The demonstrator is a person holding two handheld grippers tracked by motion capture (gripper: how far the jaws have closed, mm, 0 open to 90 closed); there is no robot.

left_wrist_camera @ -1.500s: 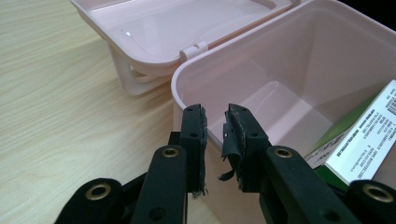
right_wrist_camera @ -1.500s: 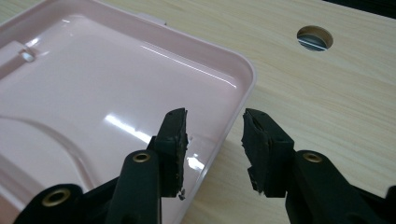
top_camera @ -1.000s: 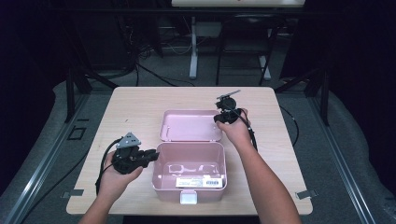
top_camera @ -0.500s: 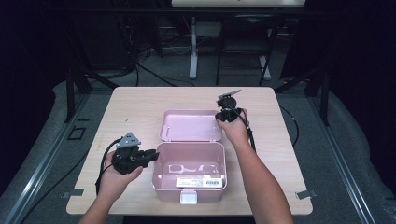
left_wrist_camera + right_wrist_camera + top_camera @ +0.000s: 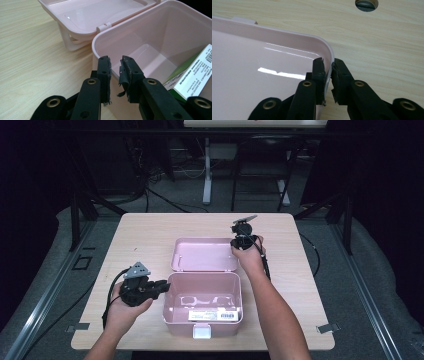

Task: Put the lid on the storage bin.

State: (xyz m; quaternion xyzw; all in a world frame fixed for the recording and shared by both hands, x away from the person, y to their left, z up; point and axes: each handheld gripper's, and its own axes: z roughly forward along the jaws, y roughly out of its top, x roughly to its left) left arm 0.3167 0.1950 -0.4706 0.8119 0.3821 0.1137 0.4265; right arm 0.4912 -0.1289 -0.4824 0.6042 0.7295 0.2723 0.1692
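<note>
Pink box (image 5: 202,302) sits mid-table, lid (image 5: 204,254) flat at its 12 o'clock — left gripper (image 5: 115,72) clamps the box wall; right gripper (image 5: 327,70) has just closed on the lid rim. Next, likely — swing it shut.

Open box (image 5: 202,302) at the desk's (image 5: 150,227) near middle, its lid (image 5: 204,254) laid flat behind it, cartons (image 5: 197,72) inside the box, left gripper (image 5: 161,287) at its left wall, right gripper (image 5: 239,245) at the lid's right corner
</note>
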